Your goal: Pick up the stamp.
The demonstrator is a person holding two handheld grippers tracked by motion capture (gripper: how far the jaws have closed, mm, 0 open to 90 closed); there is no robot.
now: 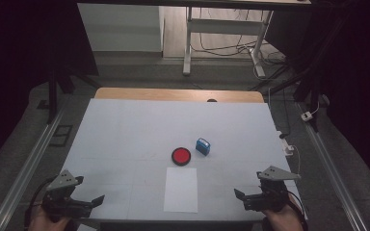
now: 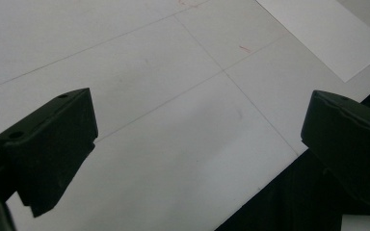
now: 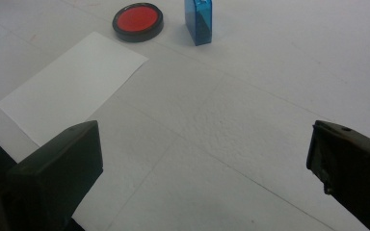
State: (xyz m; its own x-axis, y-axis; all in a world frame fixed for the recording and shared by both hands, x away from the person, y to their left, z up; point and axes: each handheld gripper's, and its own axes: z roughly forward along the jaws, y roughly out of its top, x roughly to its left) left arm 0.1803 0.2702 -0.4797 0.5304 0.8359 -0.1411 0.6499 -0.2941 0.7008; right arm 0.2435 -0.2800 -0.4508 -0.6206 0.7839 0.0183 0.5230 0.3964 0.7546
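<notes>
Paper sheet (image 1: 181, 189) lies flat on the white surface (image 1: 125, 134), between the two tongs, near the front edge. Left tongs (image 1: 98, 199) spread wide, pinching nothing, low over the surface at its front left corner; jaws point right, toward the sheet. In the left gripper view a corner of the sheet (image 2: 325, 36) sits up and right of the jaws, well apart from them; bare surface (image 2: 173, 120) between the jaws. Right tongs (image 1: 237, 194) also spread wide, holding nothing, at the front right of the surface, jaws pointing left toward the sheet. In the right gripper view the sheet (image 3: 72, 86) is ahead and left of the jaws, its near edge just past the left jaw.

Beyond the sheet's far edge, away from both tongs: red ink pad (image 1: 181, 156) in a black round case, lid off, just off the sheet's far edge. Blue stamp (image 1: 203, 146) stands upright just right of the pad, not touching it. Same pair in the right gripper view: pad (image 3: 138, 20), stamp (image 3: 198, 21), side by side with a small gap.
</notes>
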